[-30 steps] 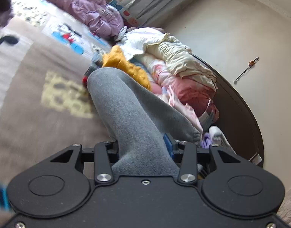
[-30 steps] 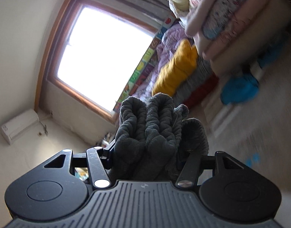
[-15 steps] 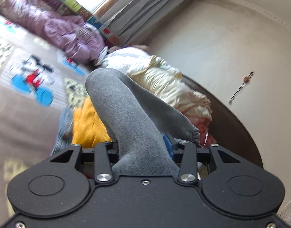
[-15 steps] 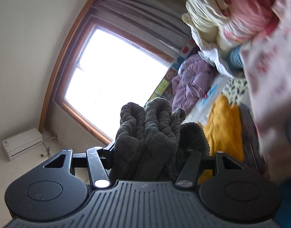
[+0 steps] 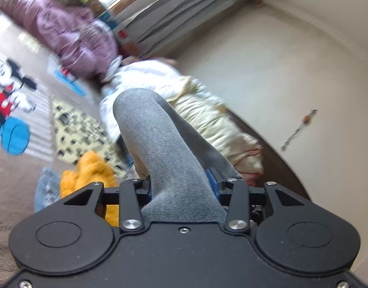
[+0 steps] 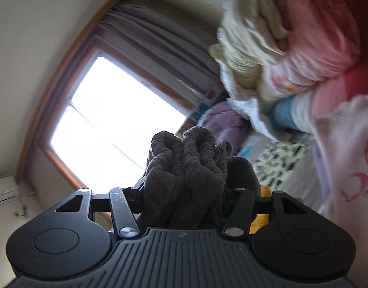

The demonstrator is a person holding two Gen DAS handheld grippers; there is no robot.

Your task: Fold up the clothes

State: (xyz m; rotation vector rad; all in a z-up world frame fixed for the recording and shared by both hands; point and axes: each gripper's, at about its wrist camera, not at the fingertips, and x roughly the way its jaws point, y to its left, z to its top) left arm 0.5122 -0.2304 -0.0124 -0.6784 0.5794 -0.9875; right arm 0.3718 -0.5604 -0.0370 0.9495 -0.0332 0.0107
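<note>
My left gripper (image 5: 181,187) is shut on a fold of a grey fleece garment (image 5: 157,144) that rises between its jaws and hides the fingertips. My right gripper (image 6: 186,192) is shut on a bunched, dark grey ribbed edge of the garment (image 6: 186,168), held up in the air against the window. Both grippers are lifted above the bed.
A pile of cream, white and pink bedding (image 5: 208,122) lies against the dark headboard (image 5: 275,158). A yellow garment (image 5: 88,175), jeans (image 5: 46,189) and a purple quilt (image 5: 71,28) lie on the Mickey Mouse bedspread (image 5: 11,100). A bright window (image 6: 116,124) with grey curtains is behind.
Both grippers have swung upward and turned with the grey garment still held. The left view has shifted towards the wall and curtain; the right view now takes in more of the bedding pile.
</note>
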